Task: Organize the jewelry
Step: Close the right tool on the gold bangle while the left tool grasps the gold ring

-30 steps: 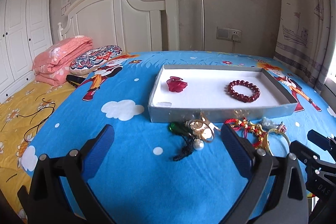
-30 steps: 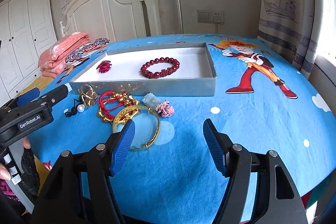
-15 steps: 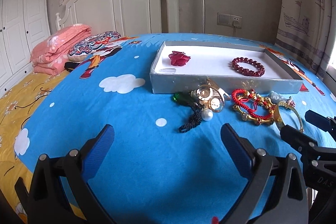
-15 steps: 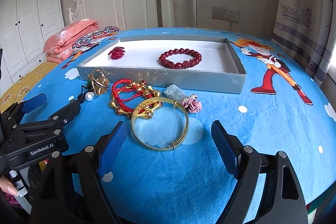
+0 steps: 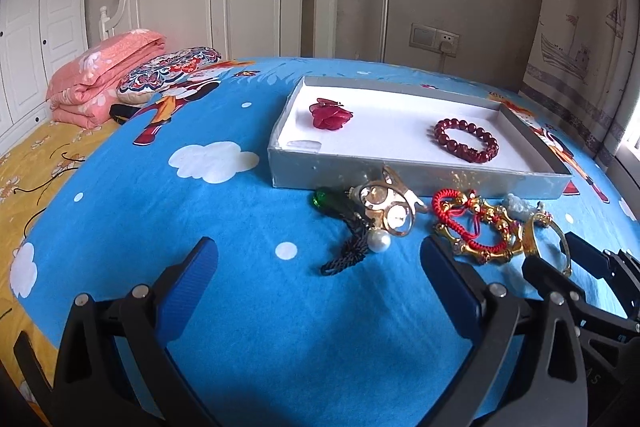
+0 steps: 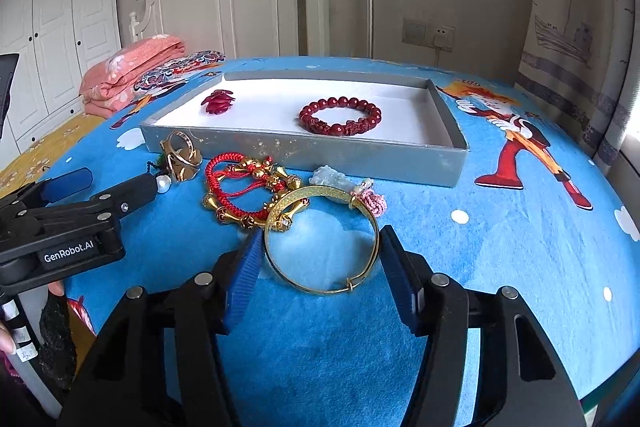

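The right gripper [image 6: 320, 259] straddles a gold bangle [image 6: 322, 239] lying on the blue bed sheet [image 6: 500, 251], its jaws closing with the pads just beside the ring. Beyond lie a red cord bracelet [image 6: 236, 187] and a grey tray [image 6: 320, 147] holding a red bead bracelet [image 6: 340, 115].

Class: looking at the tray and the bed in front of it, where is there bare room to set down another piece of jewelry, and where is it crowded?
Free: the tray floor between the red flower and bead bracelet, and right of the bracelet. Crowded: the bedsheet along the tray's front wall, where the cord bracelet, gold bangle and charms lie bunched.
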Demonstrator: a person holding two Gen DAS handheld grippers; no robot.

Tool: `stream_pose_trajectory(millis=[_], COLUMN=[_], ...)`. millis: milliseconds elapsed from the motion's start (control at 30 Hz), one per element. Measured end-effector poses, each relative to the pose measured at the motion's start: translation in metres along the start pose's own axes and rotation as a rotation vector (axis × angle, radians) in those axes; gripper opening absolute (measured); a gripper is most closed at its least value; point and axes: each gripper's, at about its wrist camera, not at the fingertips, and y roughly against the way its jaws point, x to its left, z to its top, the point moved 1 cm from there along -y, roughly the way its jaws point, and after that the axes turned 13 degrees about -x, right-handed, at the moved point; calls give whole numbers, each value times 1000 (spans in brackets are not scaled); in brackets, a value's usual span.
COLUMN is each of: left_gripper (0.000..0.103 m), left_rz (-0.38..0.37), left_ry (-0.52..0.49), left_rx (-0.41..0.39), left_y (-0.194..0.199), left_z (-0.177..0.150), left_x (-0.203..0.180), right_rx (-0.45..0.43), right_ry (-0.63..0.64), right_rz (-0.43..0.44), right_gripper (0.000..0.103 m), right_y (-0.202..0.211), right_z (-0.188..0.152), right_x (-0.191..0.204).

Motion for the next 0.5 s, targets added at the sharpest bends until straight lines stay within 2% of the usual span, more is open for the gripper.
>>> stream_pose_trajectory(millis=[100, 267, 500], left_gripper=[98, 98, 73], left_rz=[-20, -2, -9], left_ry=[11, -14, -38], left_rx=[3, -12, 32], left_y=[-2, -12, -25], left_z=[8, 26, 25], left_x=[-7, -23, -33], right_rx=[-11, -21, -21], right_ry=[-15, -24, -43], right_rz=[-4, 2, 11], right_gripper=[56, 56, 56], right_y=[4, 10, 12], right_z=[1, 0, -2], right_x=[-5, -8, -13])
